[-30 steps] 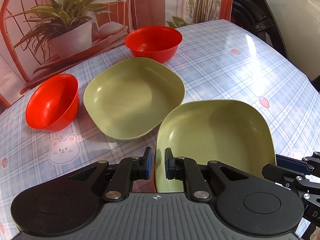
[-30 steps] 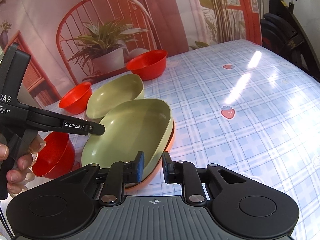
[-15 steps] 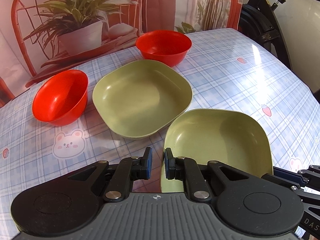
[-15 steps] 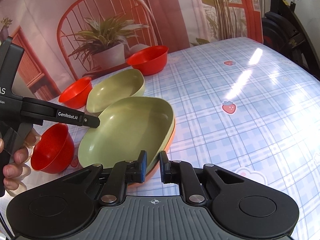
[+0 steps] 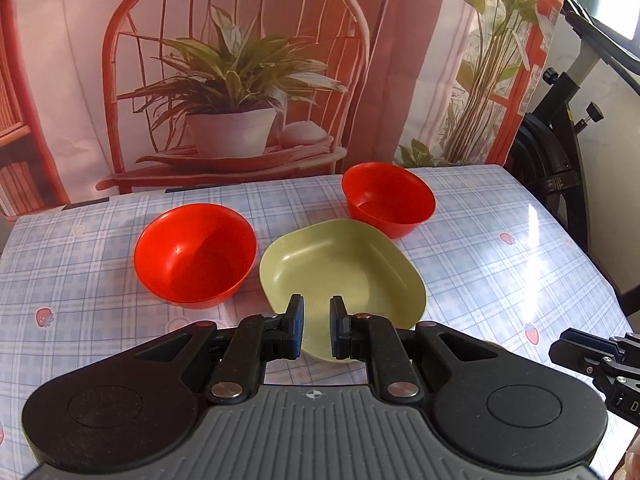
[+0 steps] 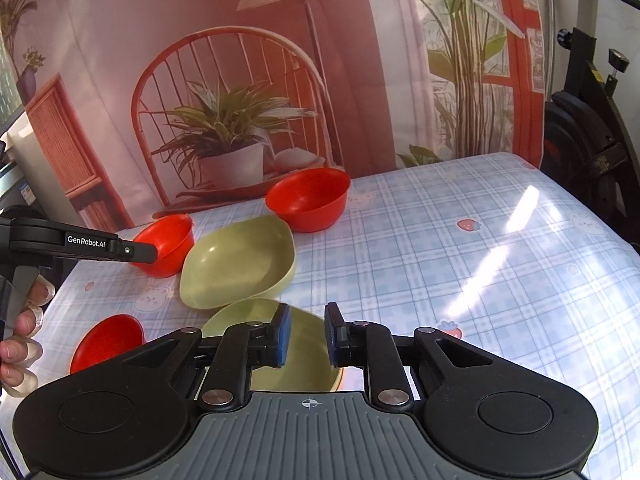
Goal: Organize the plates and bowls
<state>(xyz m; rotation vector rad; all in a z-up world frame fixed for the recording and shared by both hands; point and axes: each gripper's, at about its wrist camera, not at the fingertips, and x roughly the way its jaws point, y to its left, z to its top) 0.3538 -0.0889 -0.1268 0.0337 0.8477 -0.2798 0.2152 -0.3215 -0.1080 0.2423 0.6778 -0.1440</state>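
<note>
Lying just under the right gripper, whose fingers stand parted and empty, is a pale-green squarish plastic plate; left gripper likewise parted.

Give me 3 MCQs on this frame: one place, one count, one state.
1. Where is the far green plate?
A. between two red bowls
B. inside a red bowl
C. off the table

2. How many red bowls show in the right wrist view?
A. one
B. three
C. five

3. The right gripper fingers are:
A. clamped on a red bowl
B. apart, holding nothing
C. out of view

Key: 1 A, a red bowl sits to its left and another behind its right. 2 B, those two plus one at the near left. 3 B, a gap shows between the fingers, with the near green plate seen through it.
</note>
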